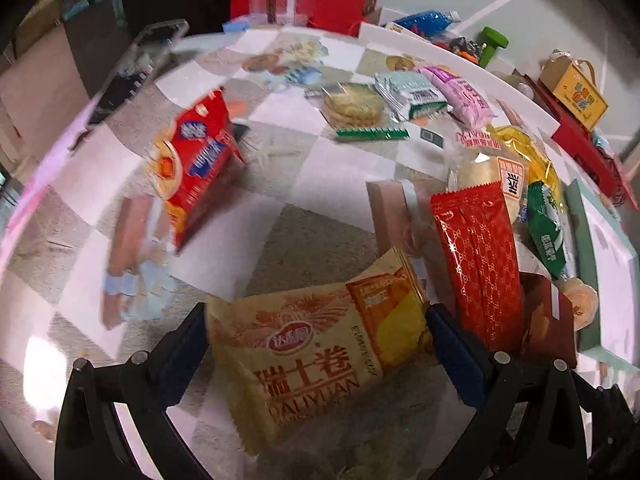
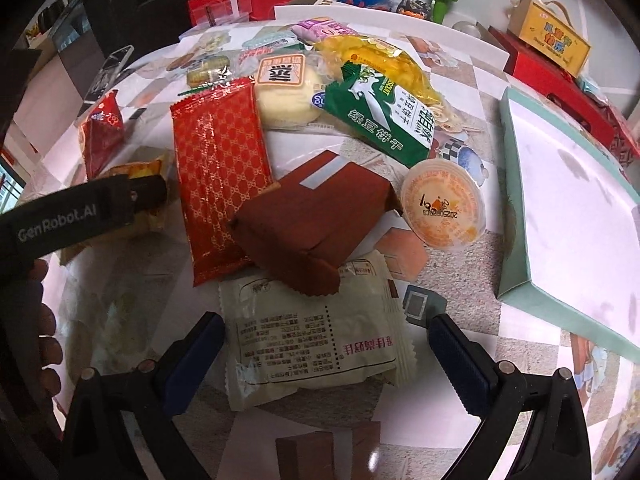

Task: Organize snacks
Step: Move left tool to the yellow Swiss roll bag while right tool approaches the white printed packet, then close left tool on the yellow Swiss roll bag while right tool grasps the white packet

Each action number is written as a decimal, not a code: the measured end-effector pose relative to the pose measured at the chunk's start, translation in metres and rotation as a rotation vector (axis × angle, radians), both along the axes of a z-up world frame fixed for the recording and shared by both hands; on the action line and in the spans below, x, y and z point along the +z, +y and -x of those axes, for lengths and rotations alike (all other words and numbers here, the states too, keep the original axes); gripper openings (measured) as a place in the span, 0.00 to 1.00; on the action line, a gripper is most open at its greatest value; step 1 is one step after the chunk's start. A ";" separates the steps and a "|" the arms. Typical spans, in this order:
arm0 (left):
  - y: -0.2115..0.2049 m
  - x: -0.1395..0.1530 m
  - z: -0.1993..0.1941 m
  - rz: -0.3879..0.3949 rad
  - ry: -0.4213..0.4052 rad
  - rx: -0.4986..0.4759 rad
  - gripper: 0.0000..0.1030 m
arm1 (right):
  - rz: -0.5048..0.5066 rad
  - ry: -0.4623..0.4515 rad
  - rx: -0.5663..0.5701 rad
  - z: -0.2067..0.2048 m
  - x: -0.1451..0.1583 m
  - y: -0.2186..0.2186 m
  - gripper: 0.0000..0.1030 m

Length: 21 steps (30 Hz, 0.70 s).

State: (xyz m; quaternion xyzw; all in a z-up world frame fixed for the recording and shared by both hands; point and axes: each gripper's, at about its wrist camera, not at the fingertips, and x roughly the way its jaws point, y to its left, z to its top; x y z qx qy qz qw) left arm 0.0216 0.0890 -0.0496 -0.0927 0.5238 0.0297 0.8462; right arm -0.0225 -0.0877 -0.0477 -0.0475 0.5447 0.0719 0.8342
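The tan Swiss-roll packet (image 1: pixel 316 364), orange-printed and crinkled, apparently sits between the left gripper (image 1: pixel 318 340) fingers.

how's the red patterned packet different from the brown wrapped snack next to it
In the right wrist view, the red patterned packet is long, flat and glossy with a gold lattice print; the brown wrapped snack is blocky, thick and plain matte apart from a pale stripe. The red packet lies flat on the checked tablecloth, while the brown one overlaps a white packet, tilted. Both are sealed with crimped ends and lie apart from both grippers.
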 end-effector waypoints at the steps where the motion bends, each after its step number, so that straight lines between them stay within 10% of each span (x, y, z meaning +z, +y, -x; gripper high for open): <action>1: 0.000 0.000 0.000 -0.006 -0.009 -0.004 1.00 | -0.002 -0.001 0.002 0.001 -0.001 0.001 1.00; 15: 0.000 0.001 0.000 -0.015 -0.004 0.012 0.94 | 0.001 -0.020 -0.028 0.001 -0.005 0.007 1.00; 21: -0.004 0.004 0.003 -0.027 -0.011 -0.009 0.82 | -0.018 -0.042 -0.056 -0.001 -0.001 -0.002 0.81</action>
